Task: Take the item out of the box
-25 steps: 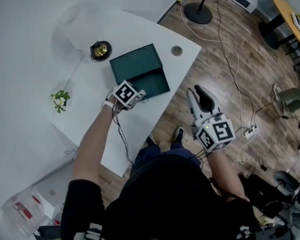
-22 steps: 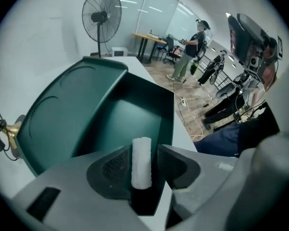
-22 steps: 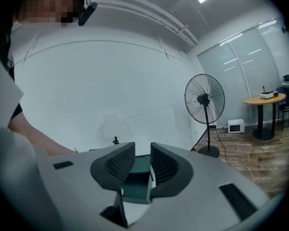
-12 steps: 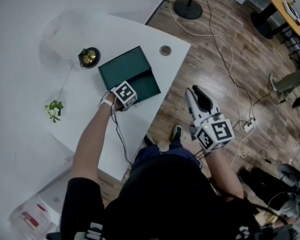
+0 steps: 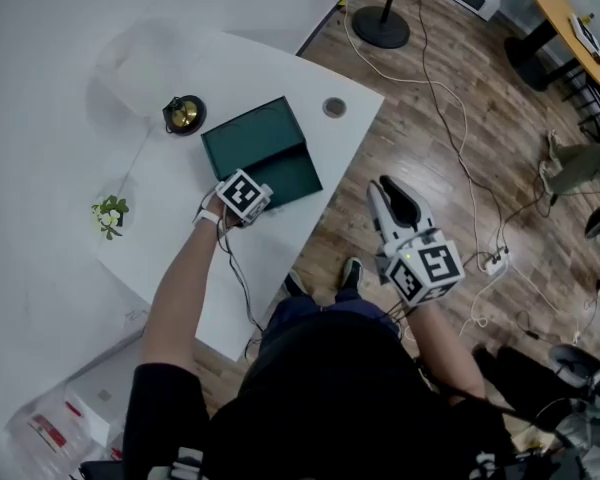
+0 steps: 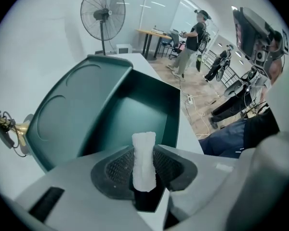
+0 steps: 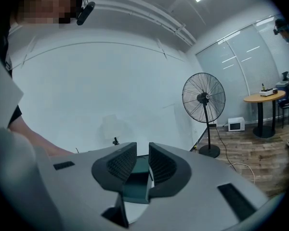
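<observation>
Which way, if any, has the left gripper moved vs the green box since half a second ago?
Yes, slightly: left gripper backed off the green box toward the person, shut on the white item.

Box [image 5: 265,153]: dark green, rectangular, open, lid swung back, on the white table [image 5: 180,258] by its edge. Item [image 6: 144,160]: small white textured roll, upright, pinched between your left gripper's [image 6: 144,171] pads at the box's near side.

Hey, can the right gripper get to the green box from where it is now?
Probably yes: the right gripper, jaws closing on nothing, hangs over floor beside the table, with open space across to the green box.
</observation>
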`<state>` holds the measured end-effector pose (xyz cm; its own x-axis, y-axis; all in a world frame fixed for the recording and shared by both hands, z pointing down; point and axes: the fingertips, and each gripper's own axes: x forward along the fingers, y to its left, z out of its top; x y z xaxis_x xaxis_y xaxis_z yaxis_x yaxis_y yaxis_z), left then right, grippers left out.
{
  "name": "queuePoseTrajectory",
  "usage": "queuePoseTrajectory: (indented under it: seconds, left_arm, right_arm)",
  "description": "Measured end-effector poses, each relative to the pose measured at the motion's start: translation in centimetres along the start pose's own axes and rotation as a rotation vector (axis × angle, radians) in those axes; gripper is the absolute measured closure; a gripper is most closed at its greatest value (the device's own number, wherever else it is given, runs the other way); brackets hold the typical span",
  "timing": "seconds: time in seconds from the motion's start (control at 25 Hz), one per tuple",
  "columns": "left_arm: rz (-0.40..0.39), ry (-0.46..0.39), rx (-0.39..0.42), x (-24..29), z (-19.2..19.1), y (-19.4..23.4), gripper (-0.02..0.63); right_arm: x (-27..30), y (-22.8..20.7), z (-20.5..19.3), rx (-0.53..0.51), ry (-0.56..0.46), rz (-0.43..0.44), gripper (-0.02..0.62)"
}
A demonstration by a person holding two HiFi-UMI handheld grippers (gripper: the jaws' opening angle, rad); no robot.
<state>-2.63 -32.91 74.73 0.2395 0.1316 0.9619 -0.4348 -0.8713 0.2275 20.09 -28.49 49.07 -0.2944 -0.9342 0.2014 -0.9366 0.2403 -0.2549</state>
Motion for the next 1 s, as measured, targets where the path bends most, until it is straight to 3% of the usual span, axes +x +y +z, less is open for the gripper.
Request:
queuePoseTrajectory:
  seconds: [0.08,0.2,0.28,0.52,0.76,1.0]
  left_arm:
    - [0.000,0.000,-0.032,-1.1,-0.7,-0.7,0.482]
    - [0.180,-0.219,0.083,-4.2,3.4,1.5,0.482]
    - [0.226,-0.308,0.102,-6.1,4.6,1.5,0.482]
    - [0.224,-0.436,0.033,-10.4,3.9,-1.1,0.482]
    - [0.186,-0.738,-0.131,-17.8,5.5,-3.0,0.482]
    - [0.228,-0.953,-0.178,-24.6,6.6,-4.6,0.482]
  right_arm:
    - [0.0,0.5,0.0,-0.007,0.005,0.015,0.515]
    - [0.2,1.1,-0.1,-0.022,0.016,0.037,0.516]
    - [0.4,1.3,-0.1,-0.037,0.017,0.039,0.522]
    - [0.8,2.4,0.9,-0.076,-0.006,0.040,0.551]
    - [1.2,3.6,2.4,-0.111,-0.036,0.068,0.555]
    - [1.7,4.1,4.0,-0.117,-0.070,0.078,0.591]
